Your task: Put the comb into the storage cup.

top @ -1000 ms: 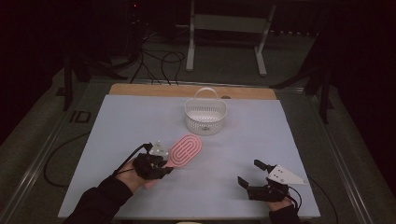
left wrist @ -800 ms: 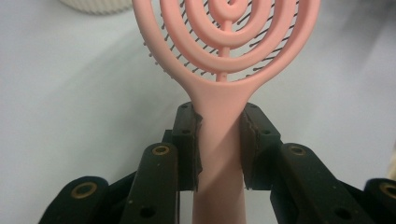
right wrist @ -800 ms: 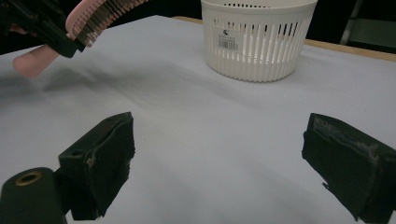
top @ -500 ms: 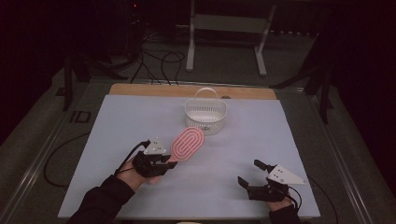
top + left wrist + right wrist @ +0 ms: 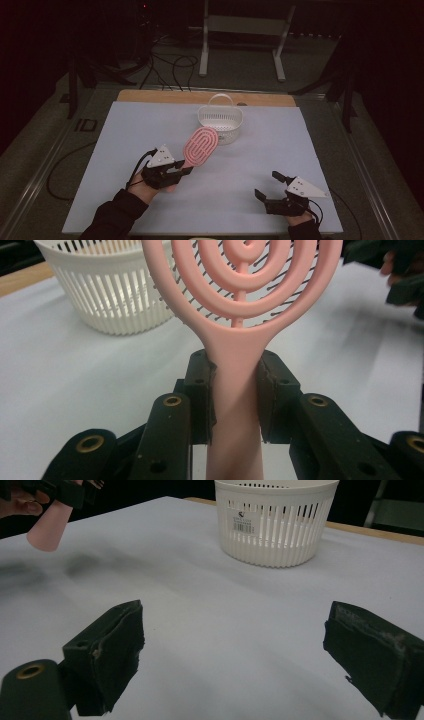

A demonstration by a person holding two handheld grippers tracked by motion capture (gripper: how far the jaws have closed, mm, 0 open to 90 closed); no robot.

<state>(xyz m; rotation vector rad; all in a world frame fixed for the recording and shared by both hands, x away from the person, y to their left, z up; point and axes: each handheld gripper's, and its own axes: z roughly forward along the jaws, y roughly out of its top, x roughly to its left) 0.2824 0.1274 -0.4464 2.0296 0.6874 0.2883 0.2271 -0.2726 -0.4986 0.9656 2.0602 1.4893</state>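
Note:
A pink hairbrush [image 5: 201, 146] with a looped oval head is held above the table, head pointing toward the white slotted basket [image 5: 220, 121]. My left gripper [image 5: 181, 169] is shut on its handle; in the left gripper view both pads press the pink handle [image 5: 235, 390] just below the head, with the basket [image 5: 107, 290] behind it at upper left. My right gripper [image 5: 270, 186] sits low at the table's front right, open, nothing between its jaws. The right gripper view has the basket [image 5: 275, 520] ahead and the brush's handle end [image 5: 47, 525] at upper left.
The table is covered by a pale sheet [image 5: 150, 130] with a wooden strip [image 5: 150, 96] along its far edge. Behind the table stand a metal frame [image 5: 242, 35] and loose cables [image 5: 170, 65] on the floor.
The left gripper has shifted the brush slightly to the right and toward the basket. The right gripper has kept still.

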